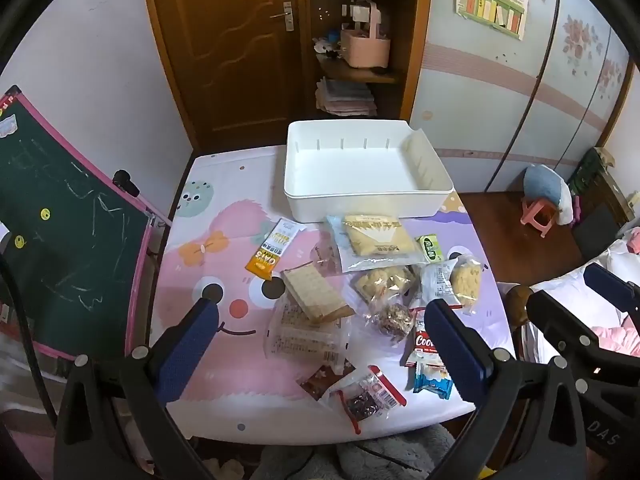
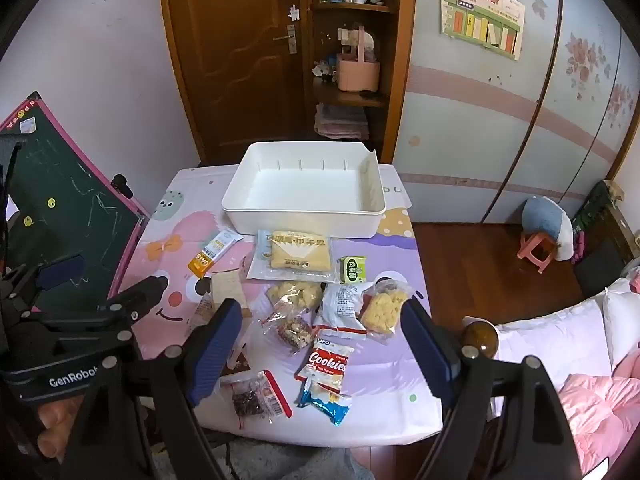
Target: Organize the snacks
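Bin (image 1: 362, 200) long axis crosswise; oats sachet (image 1: 272, 252) seemingly angled toward it

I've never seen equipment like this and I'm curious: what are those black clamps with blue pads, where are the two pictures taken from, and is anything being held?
No robot here: a person holds a handheld clamp in each hand, each with a wide-angle camera looking along its two fingers. One picture comes from the left gripper, the other from the right gripper. Both stand open above the table and hold nothing. Wrapped snacks lie scattered on the cartoon cloth, among them a cookies packet, an oats sachet and a large pale-yellow packet. Behind them sits an empty white bin, presumably where the snacks go.
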{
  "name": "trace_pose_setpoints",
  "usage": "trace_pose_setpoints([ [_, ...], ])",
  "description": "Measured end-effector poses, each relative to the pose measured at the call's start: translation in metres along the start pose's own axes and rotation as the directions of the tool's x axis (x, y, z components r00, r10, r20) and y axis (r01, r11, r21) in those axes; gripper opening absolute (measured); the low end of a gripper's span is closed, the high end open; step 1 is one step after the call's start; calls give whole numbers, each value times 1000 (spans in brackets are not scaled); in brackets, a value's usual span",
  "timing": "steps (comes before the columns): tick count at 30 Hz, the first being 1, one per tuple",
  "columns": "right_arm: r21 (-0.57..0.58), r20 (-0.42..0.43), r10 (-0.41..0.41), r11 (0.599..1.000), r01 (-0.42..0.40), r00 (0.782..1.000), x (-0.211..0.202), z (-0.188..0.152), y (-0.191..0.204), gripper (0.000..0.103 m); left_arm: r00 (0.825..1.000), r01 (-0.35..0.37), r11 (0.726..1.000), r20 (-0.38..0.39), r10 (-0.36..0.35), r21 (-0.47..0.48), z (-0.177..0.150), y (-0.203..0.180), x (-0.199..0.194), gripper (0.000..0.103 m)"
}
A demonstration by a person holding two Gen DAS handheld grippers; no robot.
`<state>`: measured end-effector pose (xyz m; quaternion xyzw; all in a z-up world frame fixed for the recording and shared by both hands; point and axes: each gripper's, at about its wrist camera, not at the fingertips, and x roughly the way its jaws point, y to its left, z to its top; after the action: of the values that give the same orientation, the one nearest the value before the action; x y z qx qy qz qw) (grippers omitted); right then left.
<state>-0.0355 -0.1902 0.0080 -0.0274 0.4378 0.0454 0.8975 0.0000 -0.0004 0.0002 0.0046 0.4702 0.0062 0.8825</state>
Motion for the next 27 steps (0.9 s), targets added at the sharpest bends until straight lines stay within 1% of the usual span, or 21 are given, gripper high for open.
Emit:
trace_pose_setpoints([
  [5,1,1,-1,1000,1,1000,2,1,0,82,1000,-12,1000,1,12,-9,1,-1,1,102],
  [7,4,-2,2,1000,-2,1000,3,2,0,82,1000,-5,1000,1,5,-10,-1,-3,3,102],
  [10,0,-5,3,1000,-3,1000,8,-1,1,82,1000,-6,1000,-6,6,5,0,-10,7,102],
  [17,3,-12,3,1000,-3,1000,8,0,1,82,1000,4,1000,-20,-4,11,3,0,12,102],
  [24,4,-16,1,1000,-1,1000,5,2,0,82,1000,3,1000,-22,-3,13,5,-3,13,102],
  [27,5,-17,0,1000,0,1000,11,0,1,82,1000,4,1000,-23,-3,12,5,-3,13,102],
])
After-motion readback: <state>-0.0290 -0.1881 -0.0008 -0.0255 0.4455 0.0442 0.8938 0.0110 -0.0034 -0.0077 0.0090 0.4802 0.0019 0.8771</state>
